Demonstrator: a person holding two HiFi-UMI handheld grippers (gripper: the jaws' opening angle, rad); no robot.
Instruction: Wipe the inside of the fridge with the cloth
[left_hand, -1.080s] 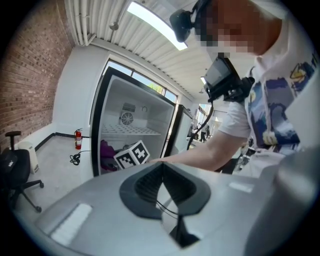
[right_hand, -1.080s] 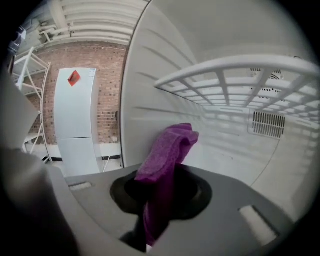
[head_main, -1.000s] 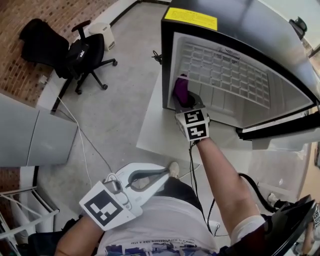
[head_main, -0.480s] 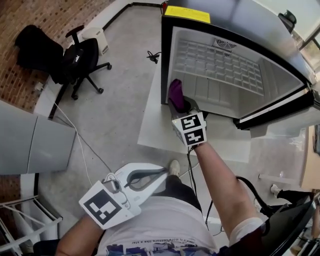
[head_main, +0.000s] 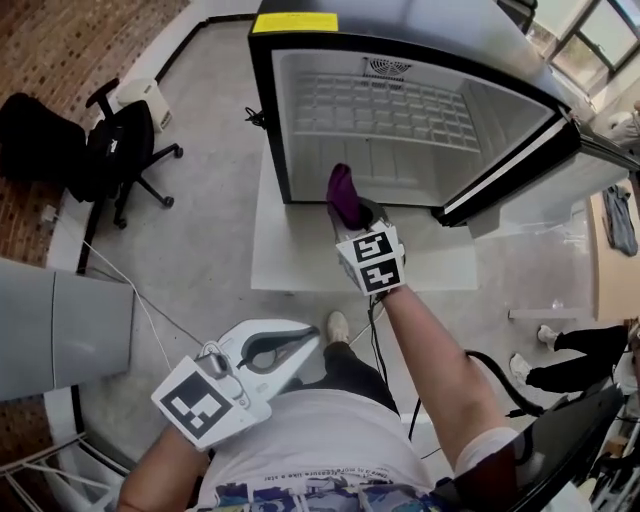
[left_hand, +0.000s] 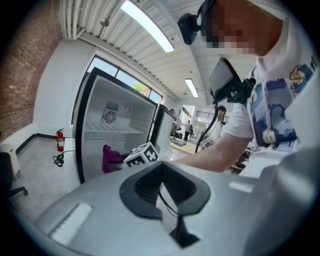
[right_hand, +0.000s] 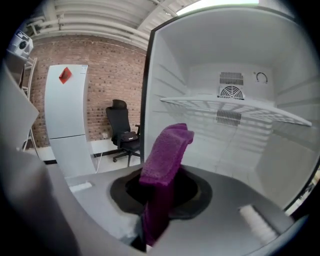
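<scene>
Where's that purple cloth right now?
In the head view the purple cloth stands up from the jaws of the right hand-held gripper, which is shut on it, just at the lower front edge of the open fridge.

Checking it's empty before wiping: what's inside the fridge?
Only a wire shelf and rear fan vent show inside the fridge; the purple cloth covers part of its floor.

Lower end of the purple terry cloth (right_hand: 165, 160) vanishes inside the jaws of my right gripper (head_main: 358, 215). At four o'clock in head view, a bystander (head_main: 560, 372) in dark trousers runs off frame.
</scene>
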